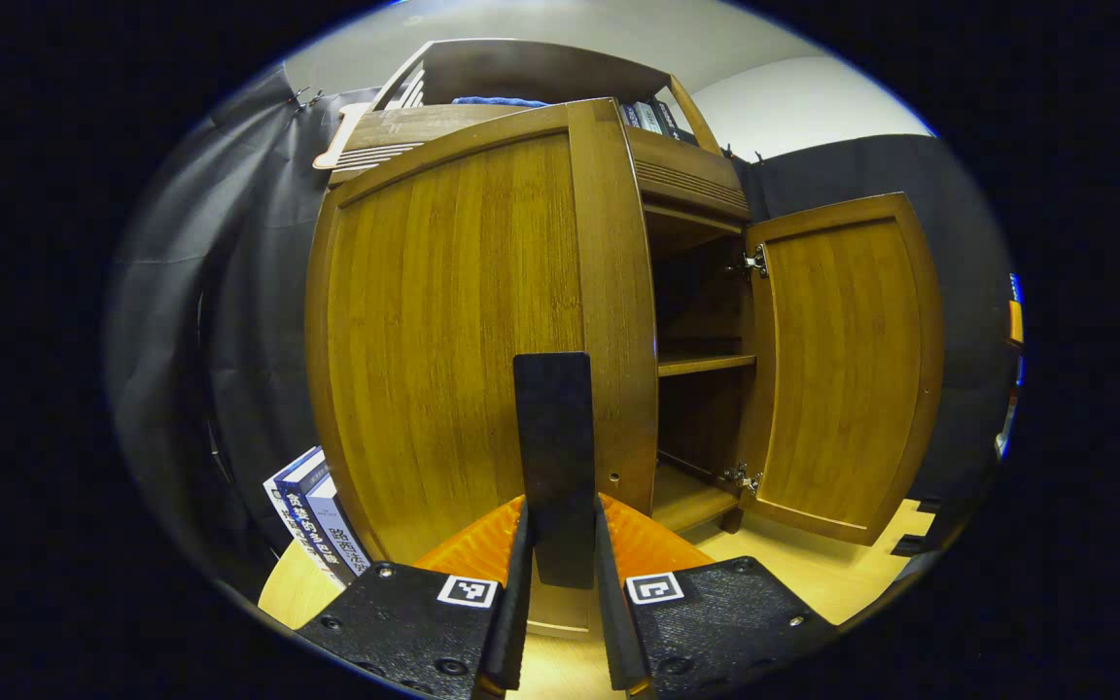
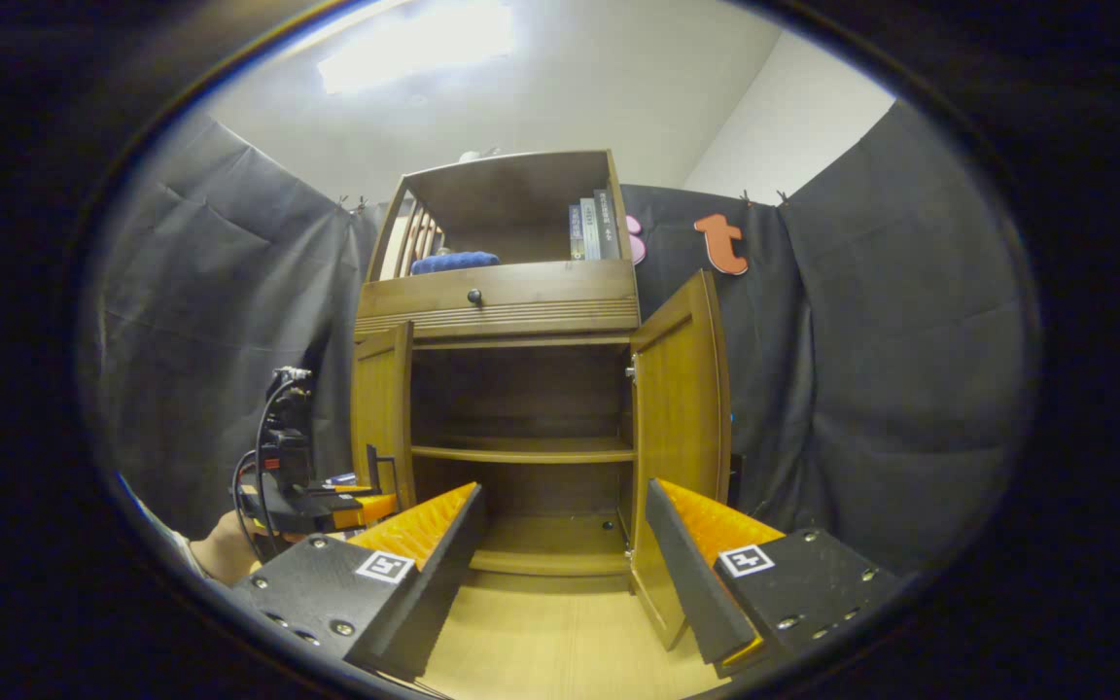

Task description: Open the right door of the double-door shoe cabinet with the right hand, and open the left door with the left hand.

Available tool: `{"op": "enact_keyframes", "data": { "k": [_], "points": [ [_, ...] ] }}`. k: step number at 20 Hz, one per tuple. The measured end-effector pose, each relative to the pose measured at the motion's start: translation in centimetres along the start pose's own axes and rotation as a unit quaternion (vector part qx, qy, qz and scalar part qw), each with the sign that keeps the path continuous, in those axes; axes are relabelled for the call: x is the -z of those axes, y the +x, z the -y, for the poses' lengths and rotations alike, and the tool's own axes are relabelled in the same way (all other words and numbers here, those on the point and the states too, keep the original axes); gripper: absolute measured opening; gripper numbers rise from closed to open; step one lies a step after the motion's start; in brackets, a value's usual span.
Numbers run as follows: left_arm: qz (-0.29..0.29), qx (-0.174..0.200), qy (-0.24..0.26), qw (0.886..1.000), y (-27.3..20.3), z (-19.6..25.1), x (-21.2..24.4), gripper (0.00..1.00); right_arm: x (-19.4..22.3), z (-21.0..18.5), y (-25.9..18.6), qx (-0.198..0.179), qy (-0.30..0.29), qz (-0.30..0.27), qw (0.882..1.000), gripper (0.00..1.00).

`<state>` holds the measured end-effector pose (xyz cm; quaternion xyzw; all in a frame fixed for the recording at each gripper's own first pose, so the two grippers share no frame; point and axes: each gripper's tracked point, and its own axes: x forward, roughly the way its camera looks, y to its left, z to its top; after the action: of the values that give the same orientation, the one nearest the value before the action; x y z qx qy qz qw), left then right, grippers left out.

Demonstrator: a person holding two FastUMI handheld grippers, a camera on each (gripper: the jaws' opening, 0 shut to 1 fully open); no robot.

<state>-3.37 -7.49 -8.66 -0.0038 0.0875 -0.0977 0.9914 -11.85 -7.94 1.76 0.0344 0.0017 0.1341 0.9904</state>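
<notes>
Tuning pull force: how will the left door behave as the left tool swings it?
The left door looks like a rigid wood panel, so probably no flex. Hinged, it should swing in an arc. The left tool clamps its flat handle, which might slip.

Books (image 1: 317,520) are standing upright on the wooden floor (image 2: 560,651) at seven o'clock in the left gripper view, leaning against the black curtain (image 1: 229,321); in the right gripper view a blue cushion (image 2: 455,262) is lying in the open top shelf at twelve o'clock, with a few upright books (image 2: 592,230) standing just to its right, at the shelf's right end; a ceiling light (image 2: 414,44) is glowing at eleven o'clock; a white wall (image 2: 784,126) is showing at one o'clock above the curtain.
</notes>
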Motion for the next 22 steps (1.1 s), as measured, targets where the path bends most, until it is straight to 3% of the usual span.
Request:
{"op": "enact_keyframes", "data": {
  "k": [4, 11, 12, 20, 22],
  "points": [
    [0.006, 0.001, 0.001, 1.0, -2.1, -1.0, 0.0, 0.34, -0.2, -0.4, -0.2, -0.002, -0.005, -0.001, 1.0, 1.0],
    [0.01, -0.003, 0.004, 1.0, -4.5, -2.4, 0.1, 0.34, -0.2, -1.3, 0.2, -0.003, 0.001, -0.004, 1.0, 0.98],
    [0.011, -0.005, 0.005, 1.0, -4.8, -2.6, 0.1, 0.34, -0.2, -1.4, 0.3, -0.003, 0.003, -0.005, 1.0, 0.94],
    [0.022, -0.028, 0.017, 0.999, -7.8, -5.0, 0.0, 0.33, -0.5, -3.1, 0.7, -0.011, -0.005, -0.008, 1.0, 1.0],
    [0.023, -0.036, 0.02, 0.999, -8.5, -5.9, -0.1, 0.33, -0.3, -3.4, 0.9, -0.013, -0.005, -0.008, 1.0, 0.97]
  ]
}}
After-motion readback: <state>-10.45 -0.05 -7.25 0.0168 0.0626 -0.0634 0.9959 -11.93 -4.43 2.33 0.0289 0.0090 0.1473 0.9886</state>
